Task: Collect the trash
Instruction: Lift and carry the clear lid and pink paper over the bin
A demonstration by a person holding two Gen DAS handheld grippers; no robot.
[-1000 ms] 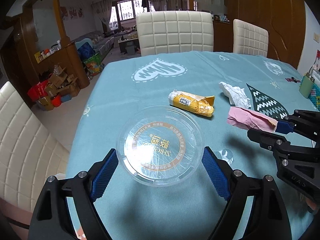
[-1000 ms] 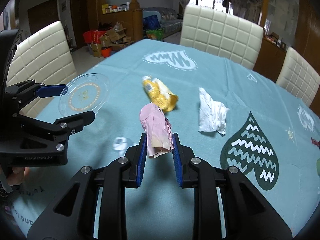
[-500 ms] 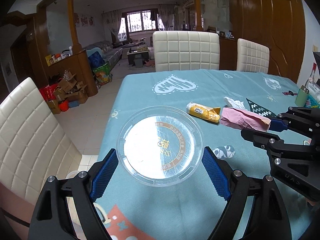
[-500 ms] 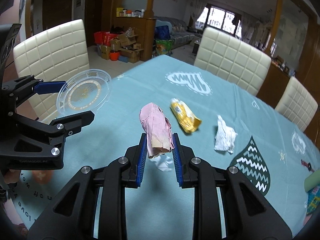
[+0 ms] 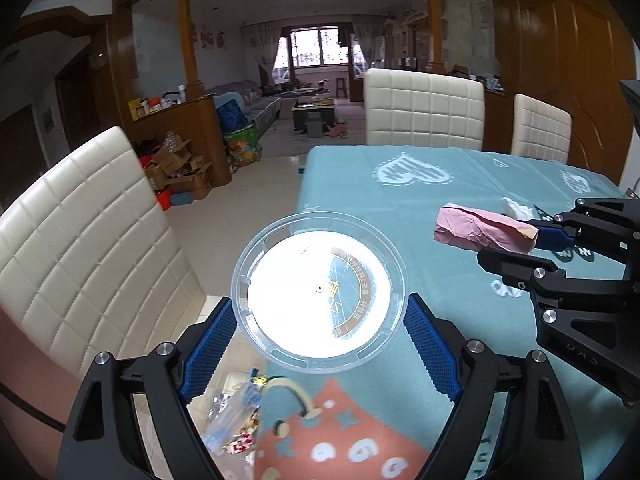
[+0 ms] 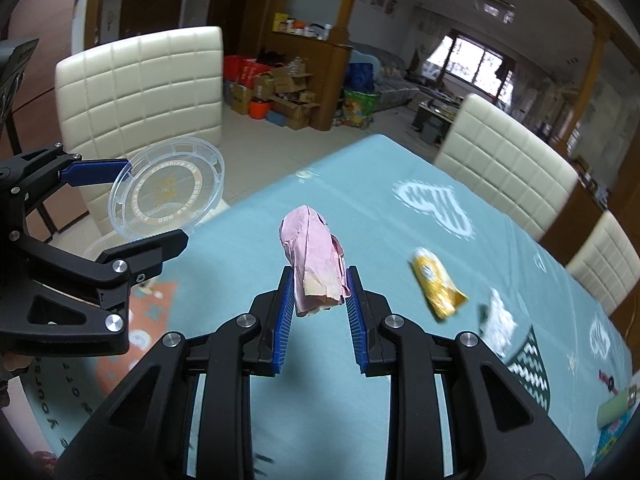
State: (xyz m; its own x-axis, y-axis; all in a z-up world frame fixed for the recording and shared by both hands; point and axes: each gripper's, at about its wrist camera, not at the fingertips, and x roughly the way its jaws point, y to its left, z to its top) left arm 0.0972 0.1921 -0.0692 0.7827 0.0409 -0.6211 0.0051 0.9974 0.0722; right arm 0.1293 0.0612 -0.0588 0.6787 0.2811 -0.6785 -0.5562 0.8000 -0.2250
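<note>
Trash, four pieces counted. One clear plastic lid [image 5: 320, 294], gold ring print with characters too small to read, is pinched across its rim by the left gripper [image 5: 318, 330] at the table [image 5: 460, 188] edge, above the floor. One crumpled pink paper [image 6: 316, 268] is pinched in the right gripper [image 6: 318, 300], held above the table. One yellow wrapper [image 6: 436, 284], label blurred, and one white tissue [image 6: 498, 322] lie on the teal cloth. Three cream chairs visible.
</note>
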